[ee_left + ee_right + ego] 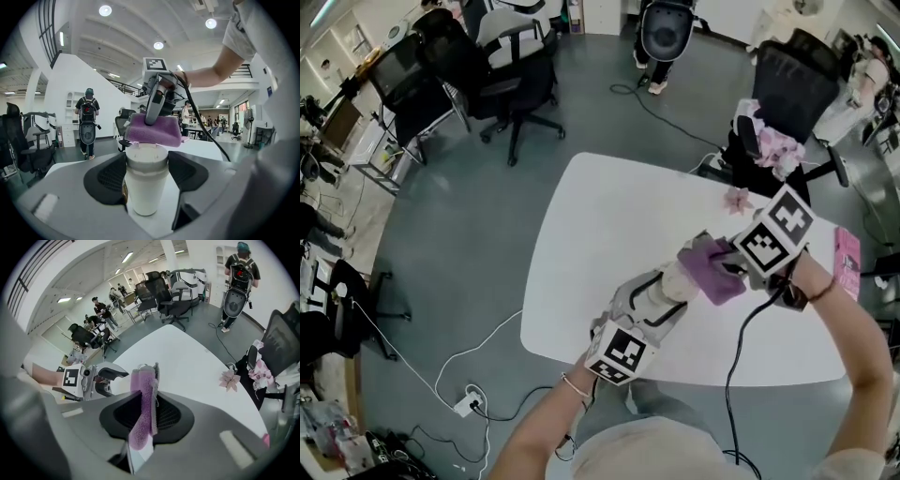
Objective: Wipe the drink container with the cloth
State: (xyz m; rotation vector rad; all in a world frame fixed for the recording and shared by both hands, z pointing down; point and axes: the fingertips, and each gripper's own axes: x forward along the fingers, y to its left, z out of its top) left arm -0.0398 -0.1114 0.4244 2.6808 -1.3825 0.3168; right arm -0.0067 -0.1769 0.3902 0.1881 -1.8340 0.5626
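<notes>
A cream drink container (145, 180) with a flat lid is clamped between the jaws of my left gripper (146, 176), held above the white table (619, 225). In the head view the container (670, 286) lies tilted between both grippers. My right gripper (741, 258) is shut on a folded purple cloth (711, 267), which rests on the container's lid. In the left gripper view the cloth (154, 130) lies across the lid top. In the right gripper view the cloth (143, 406) hangs pinched between the jaws of the right gripper (145, 416), and the left gripper (93, 378) shows behind it.
A pink paper flower (738, 198) lies near the table's far right edge, and a pink flat object (847, 261) at the right edge. Office chairs (516, 75) stand beyond the table, one chair (787, 103) right behind it. A person (666, 33) stands on the grey floor.
</notes>
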